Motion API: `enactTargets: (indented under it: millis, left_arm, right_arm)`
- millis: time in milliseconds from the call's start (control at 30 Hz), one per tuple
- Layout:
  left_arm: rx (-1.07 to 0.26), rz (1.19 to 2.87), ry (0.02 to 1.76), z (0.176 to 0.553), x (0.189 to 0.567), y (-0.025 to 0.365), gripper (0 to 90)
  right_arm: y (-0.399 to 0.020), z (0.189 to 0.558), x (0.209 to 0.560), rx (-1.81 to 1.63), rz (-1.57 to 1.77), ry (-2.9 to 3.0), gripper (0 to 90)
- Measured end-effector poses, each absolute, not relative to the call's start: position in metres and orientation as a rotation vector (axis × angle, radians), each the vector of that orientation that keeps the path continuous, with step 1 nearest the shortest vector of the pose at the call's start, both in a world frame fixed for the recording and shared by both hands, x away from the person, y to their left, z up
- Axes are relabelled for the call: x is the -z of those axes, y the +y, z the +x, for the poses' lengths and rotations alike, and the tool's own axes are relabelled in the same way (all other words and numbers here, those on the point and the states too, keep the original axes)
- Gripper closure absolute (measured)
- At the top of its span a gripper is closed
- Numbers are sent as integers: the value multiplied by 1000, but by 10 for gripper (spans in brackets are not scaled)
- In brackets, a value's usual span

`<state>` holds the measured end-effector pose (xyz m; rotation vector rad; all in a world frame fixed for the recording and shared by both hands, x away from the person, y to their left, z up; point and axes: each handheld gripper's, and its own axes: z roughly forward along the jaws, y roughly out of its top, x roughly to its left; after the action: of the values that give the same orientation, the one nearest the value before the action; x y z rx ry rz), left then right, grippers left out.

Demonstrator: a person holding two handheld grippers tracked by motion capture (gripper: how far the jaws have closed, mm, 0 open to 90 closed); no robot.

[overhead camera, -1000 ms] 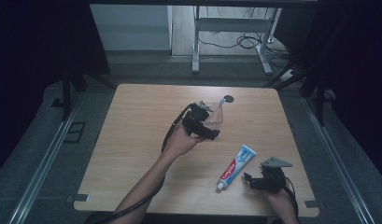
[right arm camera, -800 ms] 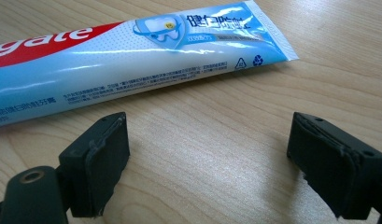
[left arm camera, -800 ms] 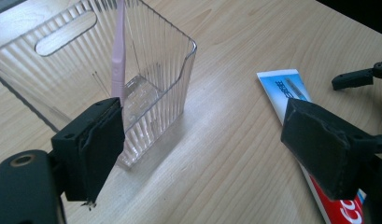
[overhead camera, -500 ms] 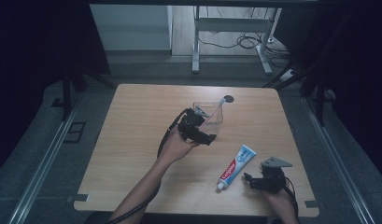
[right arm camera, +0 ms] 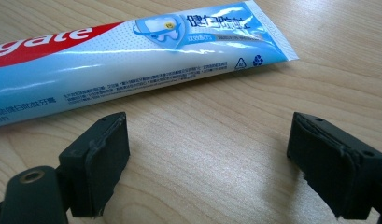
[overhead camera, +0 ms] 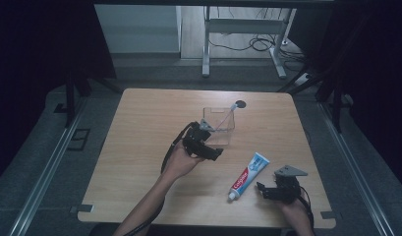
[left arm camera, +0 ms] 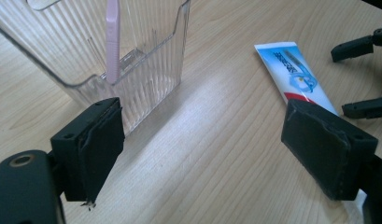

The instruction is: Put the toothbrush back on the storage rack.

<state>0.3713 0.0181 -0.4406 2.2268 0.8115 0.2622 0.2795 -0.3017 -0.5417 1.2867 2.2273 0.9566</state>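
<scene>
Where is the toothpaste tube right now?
In the high view the toothpaste tube lies flat on the table, front right, just left of the right gripper.

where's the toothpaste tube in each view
High view: toothpaste tube lies lower right of centre, left of the right gripper.
Left gripper view: upper right, past the right-hand jaw.
Right gripper view: across the top, beyond both jaws.
Shared landmark: the wooden table.

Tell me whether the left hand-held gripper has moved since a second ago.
Yes. The left hand-held gripper has drawn back from the clear holder toward the table's near edge, jaws open.
</scene>
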Motion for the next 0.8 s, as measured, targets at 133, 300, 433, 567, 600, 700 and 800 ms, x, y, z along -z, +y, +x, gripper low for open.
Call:
enactTargets:
  millis: [133,300,433,567,600,700,800]
  left_arm:
    - [-267,2223,811,367,442,24,136]
    - [-280,2216,801,361,442,30,137]
    - [-287,2211,791,355,443,34,137]
    - [-287,2211,787,351,446,36,138]
    - [-286,2213,782,350,447,37,138]
    - [-286,2212,785,347,449,39,138]
    - [-282,2212,783,345,451,41,138]
  right_arm:
    - [-302,279,542,-956,1286,2228,129]
    - [-302,280,542,-957,1286,2227,128]
    - [-302,280,542,-956,1286,2227,129]
    - [-302,280,542,-956,1285,2227,128]
    - [-302,280,542,-956,1286,2228,128]
    - [-302,280,542,-957,1283,2228,129]
    - [-302,279,542,-957,1287,2228,128]
